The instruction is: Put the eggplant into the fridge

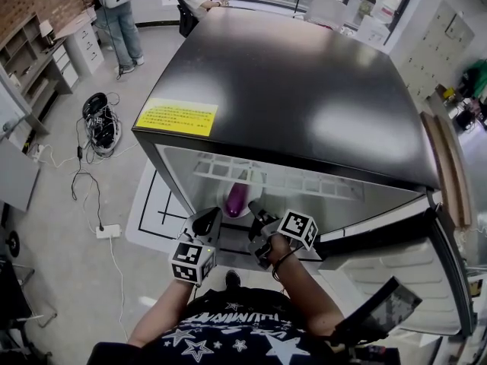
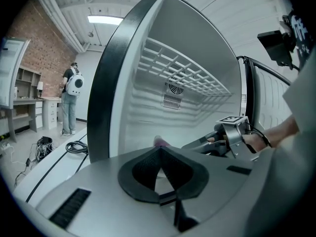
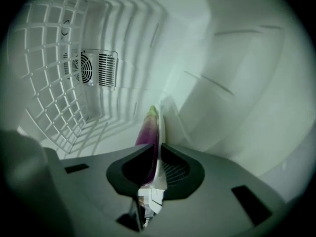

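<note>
Right gripper view shows my right gripper [image 3: 157, 154] clenched on the eggplant [image 3: 148, 130], held inside the fridge [image 3: 237, 83] near its front edge. My left gripper [image 2: 158, 152] hangs outside, pinched empty. I judge this the placing step: next I must set it down gently and release.

head view overhead; gripper views face into fridge [image 1: 304, 90]

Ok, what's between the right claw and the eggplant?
A thin white plate rim; in the right gripper view the right gripper is shut on it, the eggplant alongside.
</note>
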A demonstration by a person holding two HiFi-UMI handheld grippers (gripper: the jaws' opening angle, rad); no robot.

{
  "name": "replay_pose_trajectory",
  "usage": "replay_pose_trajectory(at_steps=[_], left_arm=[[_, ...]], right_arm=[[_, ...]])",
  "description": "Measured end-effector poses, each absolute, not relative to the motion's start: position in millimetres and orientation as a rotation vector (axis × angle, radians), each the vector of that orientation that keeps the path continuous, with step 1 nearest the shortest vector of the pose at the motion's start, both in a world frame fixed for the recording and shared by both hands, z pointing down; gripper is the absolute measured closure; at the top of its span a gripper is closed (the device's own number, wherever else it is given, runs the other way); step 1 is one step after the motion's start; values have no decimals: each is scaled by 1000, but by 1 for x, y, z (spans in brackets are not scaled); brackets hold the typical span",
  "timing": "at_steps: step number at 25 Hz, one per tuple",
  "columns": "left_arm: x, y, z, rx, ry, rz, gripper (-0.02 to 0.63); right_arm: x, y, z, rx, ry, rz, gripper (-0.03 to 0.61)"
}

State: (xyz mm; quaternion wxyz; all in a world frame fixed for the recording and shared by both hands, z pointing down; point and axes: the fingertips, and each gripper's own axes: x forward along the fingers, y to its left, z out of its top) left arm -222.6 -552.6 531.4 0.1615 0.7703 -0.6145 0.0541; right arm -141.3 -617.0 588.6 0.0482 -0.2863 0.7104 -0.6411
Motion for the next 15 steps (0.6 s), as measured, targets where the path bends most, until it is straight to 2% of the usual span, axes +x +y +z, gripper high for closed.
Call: replay_pose_trajectory(at_steps=[1,3,15], left_arm=[[-223,-552,531,2199,-1755,154,604],[-224,-552,530,2197,-1757,151,604],[-225,-536,530,2189,-1735,158,605]], right_arm=[[-143,-617,587,-883,2181,-1942,546],[-145,-617,584,-903,2218,-1915,482],[-133,-607,592,-1144,2400,-1808,479]])
